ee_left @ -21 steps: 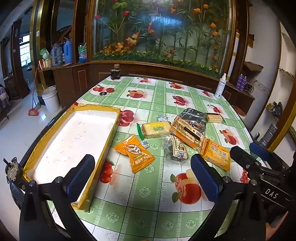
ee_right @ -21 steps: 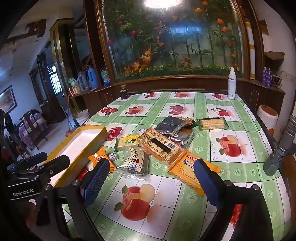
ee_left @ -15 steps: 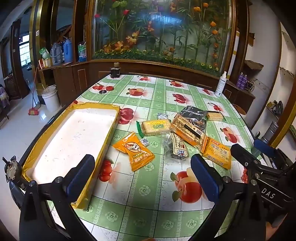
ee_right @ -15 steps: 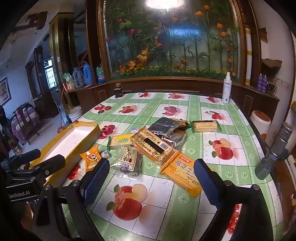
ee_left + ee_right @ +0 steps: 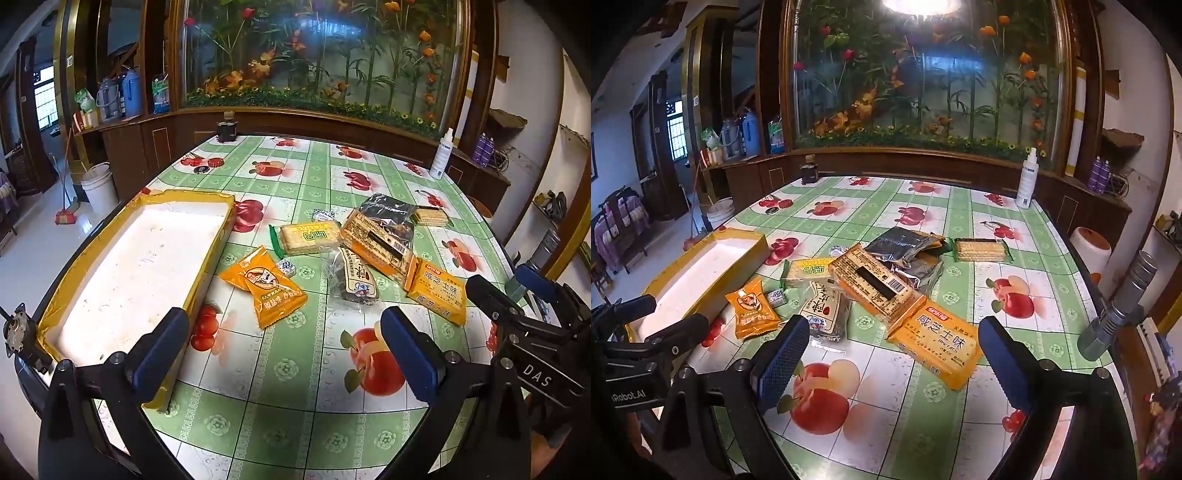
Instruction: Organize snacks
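Blue pads on both tools, and both sets of jaws stand wide apart with nothing between them. Nearest us, the left gripper (image 5: 284,347) hangs above the green fruit-print tablecloth (image 5: 295,406), its left pad over the near corner of the yellow-rimmed tray (image 5: 207,273), whose white floor runs off toward 10 o'clock. The right gripper (image 5: 890,354) hovers over a printed apple, jaws just as wide, gripping nothing.

Just beyond the left tool, at 12 o'clock, lies the orange pouch (image 5: 264,286), with a tiny blue-and-white candy (image 5: 286,266) touching its far edge. At 1 o'clock sits the clear-wrapped dark snack (image 5: 351,280), and at 2 o'clock the orange cheese biscuit pack (image 5: 436,295), right in front of the right tool in its own view (image 5: 934,343).

Further back, the green-ended cracker pack (image 5: 306,236) lies beside the long orange biscuit box (image 5: 376,243), which leans across a dark foil bag (image 5: 388,212). Behind those, a clear sleeve of crackers (image 5: 982,250) lies apart at 1 o'clock. At the far edge stand a dark jar (image 5: 227,129) and a white spray bottle (image 5: 1027,181).
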Available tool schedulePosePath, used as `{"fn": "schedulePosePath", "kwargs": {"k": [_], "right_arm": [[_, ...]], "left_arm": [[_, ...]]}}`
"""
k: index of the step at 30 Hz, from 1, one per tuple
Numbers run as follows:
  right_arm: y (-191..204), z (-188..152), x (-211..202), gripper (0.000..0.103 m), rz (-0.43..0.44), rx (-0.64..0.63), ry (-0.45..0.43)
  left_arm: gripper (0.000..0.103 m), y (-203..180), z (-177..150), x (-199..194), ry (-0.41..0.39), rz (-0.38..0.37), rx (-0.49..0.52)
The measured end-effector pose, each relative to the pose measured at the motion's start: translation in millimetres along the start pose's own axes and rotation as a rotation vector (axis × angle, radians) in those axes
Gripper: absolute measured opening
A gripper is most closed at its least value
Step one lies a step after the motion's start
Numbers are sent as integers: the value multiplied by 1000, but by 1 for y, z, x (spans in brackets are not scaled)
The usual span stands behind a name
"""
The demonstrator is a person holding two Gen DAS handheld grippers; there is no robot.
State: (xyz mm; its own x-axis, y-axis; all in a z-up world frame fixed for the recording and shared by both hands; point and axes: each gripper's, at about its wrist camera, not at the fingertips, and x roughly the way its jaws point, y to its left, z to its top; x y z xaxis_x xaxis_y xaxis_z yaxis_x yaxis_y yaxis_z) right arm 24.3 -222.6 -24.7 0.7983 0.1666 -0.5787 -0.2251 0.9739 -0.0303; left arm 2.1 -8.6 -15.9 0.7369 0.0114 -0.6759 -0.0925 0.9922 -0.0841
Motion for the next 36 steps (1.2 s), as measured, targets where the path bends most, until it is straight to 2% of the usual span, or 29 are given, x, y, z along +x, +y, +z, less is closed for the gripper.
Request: {"fn": "schedulePosePath", "kwargs": {"k": [13, 23, 29, 36], "right_arm": [[-4, -4, 5, 94, -1, 11, 24], [-33, -25, 22, 94, 32, 107, 102], [-49, -35, 24, 94, 37, 170, 128], [-51, -38, 25, 94, 38, 164, 129]], "left_arm": [[103, -7, -4, 5, 13, 2, 32], [103, -15, -17, 21, 69, -54, 82], [103, -22, -19, 22, 66, -21, 105], [103, -25, -16, 17, 38, 26, 134]]}}
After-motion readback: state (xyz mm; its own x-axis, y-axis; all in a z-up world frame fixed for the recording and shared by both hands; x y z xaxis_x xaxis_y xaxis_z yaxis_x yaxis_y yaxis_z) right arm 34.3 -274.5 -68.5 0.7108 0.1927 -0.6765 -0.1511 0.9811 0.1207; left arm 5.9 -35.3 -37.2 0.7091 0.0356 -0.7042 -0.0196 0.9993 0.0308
